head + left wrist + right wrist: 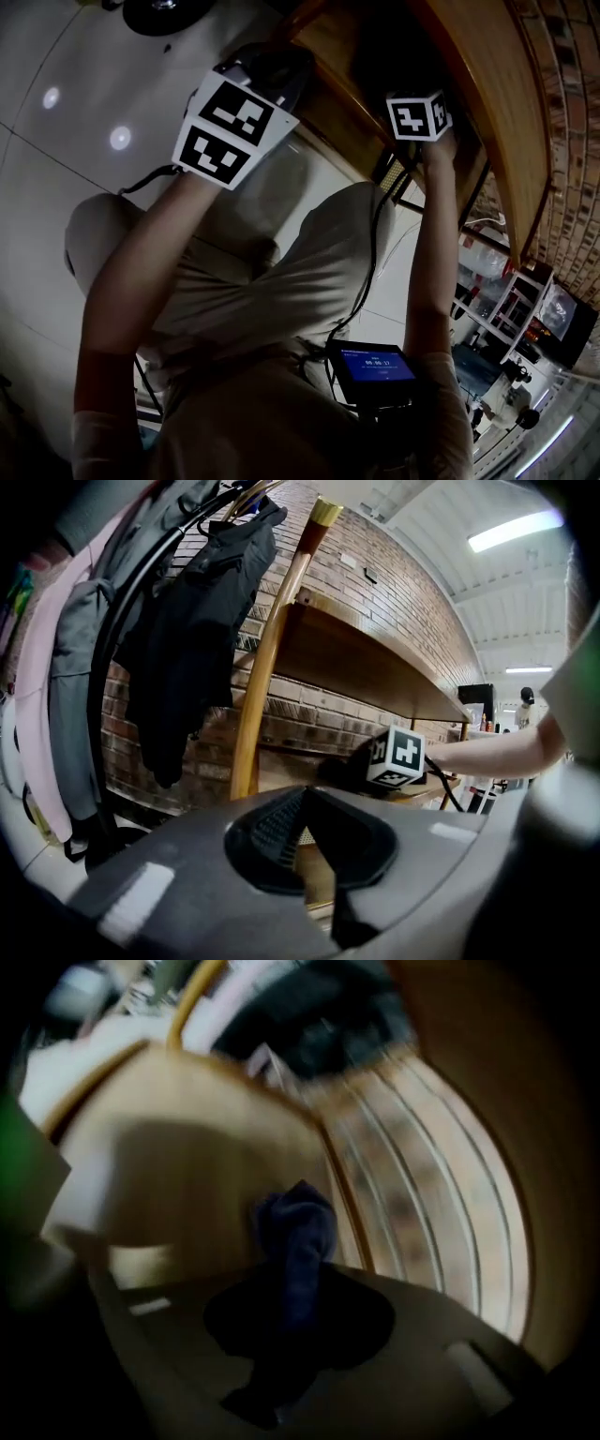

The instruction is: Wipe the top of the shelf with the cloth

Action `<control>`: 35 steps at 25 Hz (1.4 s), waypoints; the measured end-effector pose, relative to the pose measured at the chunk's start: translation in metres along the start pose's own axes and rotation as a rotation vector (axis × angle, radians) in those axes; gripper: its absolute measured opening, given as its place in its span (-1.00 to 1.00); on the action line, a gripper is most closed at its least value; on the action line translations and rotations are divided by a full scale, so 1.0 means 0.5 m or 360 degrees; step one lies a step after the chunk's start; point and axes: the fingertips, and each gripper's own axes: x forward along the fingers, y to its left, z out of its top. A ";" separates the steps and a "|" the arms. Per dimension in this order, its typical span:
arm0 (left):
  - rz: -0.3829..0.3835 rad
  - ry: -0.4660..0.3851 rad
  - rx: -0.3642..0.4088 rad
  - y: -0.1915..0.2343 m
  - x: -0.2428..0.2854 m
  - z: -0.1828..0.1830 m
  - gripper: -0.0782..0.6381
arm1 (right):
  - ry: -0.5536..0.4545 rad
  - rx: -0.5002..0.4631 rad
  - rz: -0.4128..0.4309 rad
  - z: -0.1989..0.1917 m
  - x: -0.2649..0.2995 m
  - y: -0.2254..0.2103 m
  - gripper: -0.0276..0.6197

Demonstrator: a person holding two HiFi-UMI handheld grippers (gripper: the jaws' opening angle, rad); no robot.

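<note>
A dark blue cloth (pixel 295 1237) sticks up from between the jaws of my right gripper (pixel 296 1283), which is shut on it. This gripper (pixel 419 114) reaches into the wooden shelf (pixel 497 112), under its top board. In the left gripper view its marker cube (pixel 398 755) sits just above the lower board, below the top board (pixel 375 663). My left gripper (pixel 305 801) hangs in front of the shelf's wooden post (pixel 267 667). Its jaws meet at the tips with nothing between them. In the head view the left gripper (pixel 246 98) is left of the shelf, over the floor.
A clothes rack with a dark jacket (pixel 202 639) and lighter garments stands left of the shelf against a brick wall (pixel 309 714). A screen device (pixel 375 366) and cable hang at the person's waist. A white rack (pixel 511 300) stands to the right.
</note>
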 end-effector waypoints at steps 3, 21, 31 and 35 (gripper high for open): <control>-0.0006 -0.0002 0.0015 -0.001 -0.008 0.000 -0.81 | 0.0412 0.0128 -0.0117 -0.309 0.005 -0.078 -0.72; -0.0067 0.0120 0.0134 -0.024 0.025 -0.045 -0.80 | 0.0022 0.0216 -0.0146 -0.141 -0.122 -0.037 -0.71; -0.0024 0.0118 -0.0050 0.007 0.045 -0.035 -0.81 | -0.0262 -0.0075 0.0012 0.227 -0.058 0.082 -0.72; -0.0047 0.0112 -0.0010 -0.005 0.050 -0.025 -0.80 | -0.0021 0.0088 0.0012 0.027 -0.051 0.028 -0.72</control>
